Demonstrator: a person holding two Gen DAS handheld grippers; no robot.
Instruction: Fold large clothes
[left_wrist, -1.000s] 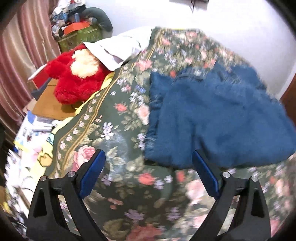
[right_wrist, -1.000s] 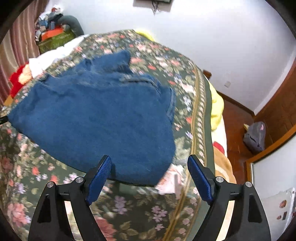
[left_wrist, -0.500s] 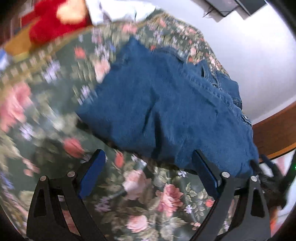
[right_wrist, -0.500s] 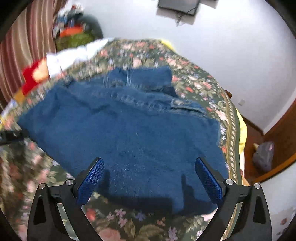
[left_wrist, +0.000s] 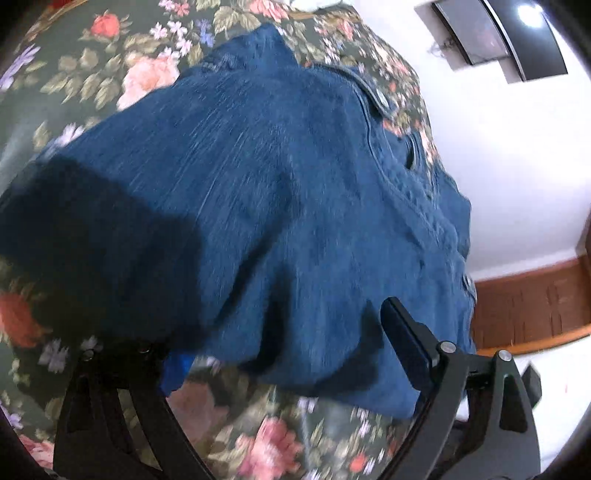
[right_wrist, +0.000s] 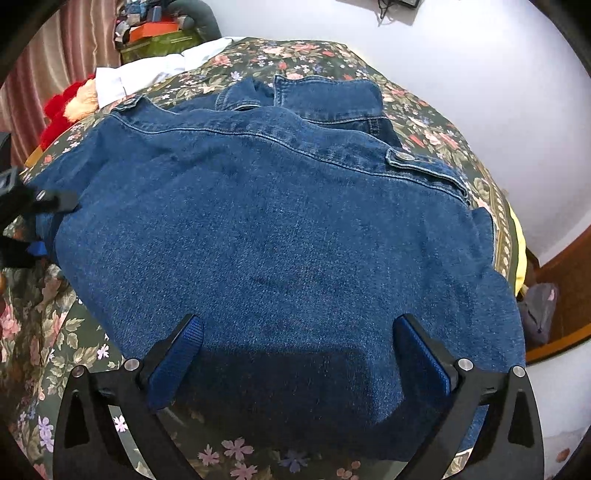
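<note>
A blue denim jacket (right_wrist: 280, 229) lies partly folded on a floral bedspread (right_wrist: 44, 332); it also fills the left wrist view (left_wrist: 258, 192). My left gripper (left_wrist: 291, 347) is open at the jacket's near edge, its left finger (left_wrist: 173, 373) slid under the cloth and its right finger (left_wrist: 406, 350) above it. My right gripper (right_wrist: 299, 354) is open, its fingertips (right_wrist: 177, 354) resting over the jacket's near hem. The left gripper shows at the left edge of the right wrist view (right_wrist: 22, 221).
A red plush toy (right_wrist: 62, 107), a white cloth (right_wrist: 147, 74) and a pile of boxes (right_wrist: 155, 33) lie at the bed's far left. A wall-mounted screen (left_wrist: 498, 37) hangs on the white wall. A grey bag (right_wrist: 539, 314) sits on the floor at right.
Both grippers moved in close to the jacket's near edge. The left gripper swung right and its left finger went under the cloth. Both stayed open.
</note>
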